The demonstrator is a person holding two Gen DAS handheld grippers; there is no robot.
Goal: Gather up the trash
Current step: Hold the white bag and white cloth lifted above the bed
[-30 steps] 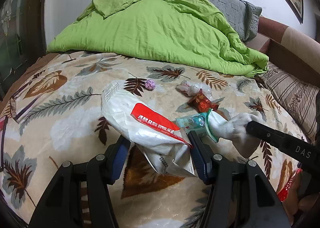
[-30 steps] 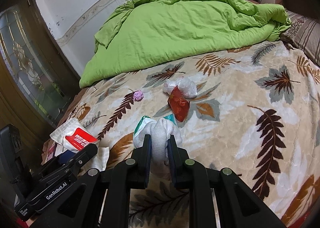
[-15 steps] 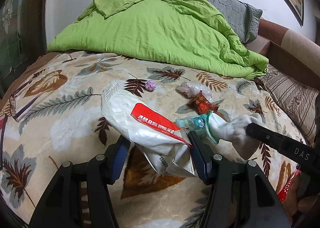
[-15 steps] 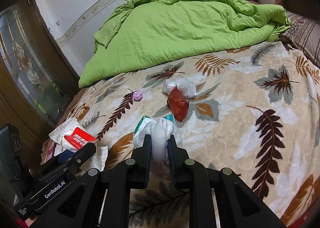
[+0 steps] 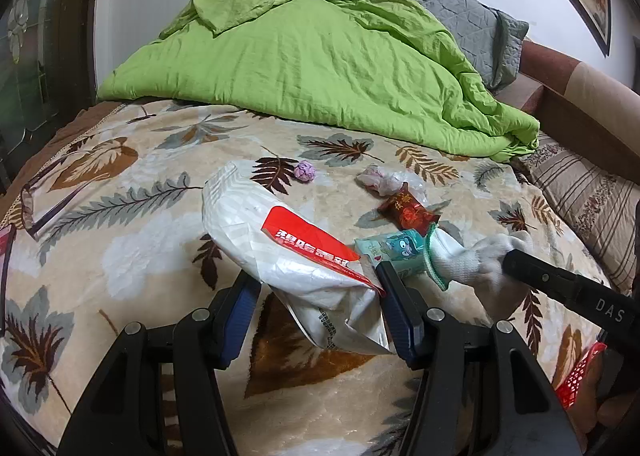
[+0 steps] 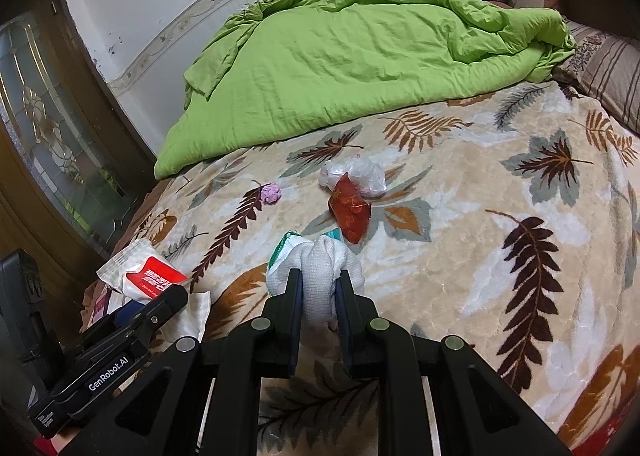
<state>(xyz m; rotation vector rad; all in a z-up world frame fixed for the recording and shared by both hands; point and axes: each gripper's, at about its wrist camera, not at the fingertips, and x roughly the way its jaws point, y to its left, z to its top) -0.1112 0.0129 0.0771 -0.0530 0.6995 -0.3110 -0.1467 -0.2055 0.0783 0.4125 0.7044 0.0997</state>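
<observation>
The left tool holds a white-and-red plastic bag by its mouth; the right tool pinches a white knit glove. Best to steady the bag open and feed the glove in. Beyond, mid-bed on the leaf-print blanket, lie a red wrapper, crumpled plastic and a purple wad; a green duvet lies against the wall.

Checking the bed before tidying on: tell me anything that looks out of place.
Litter lies on the blanket: a red wrapper, a clear bag, a purple wad. Oddly, the right claw grips a white glove, not trash.
</observation>
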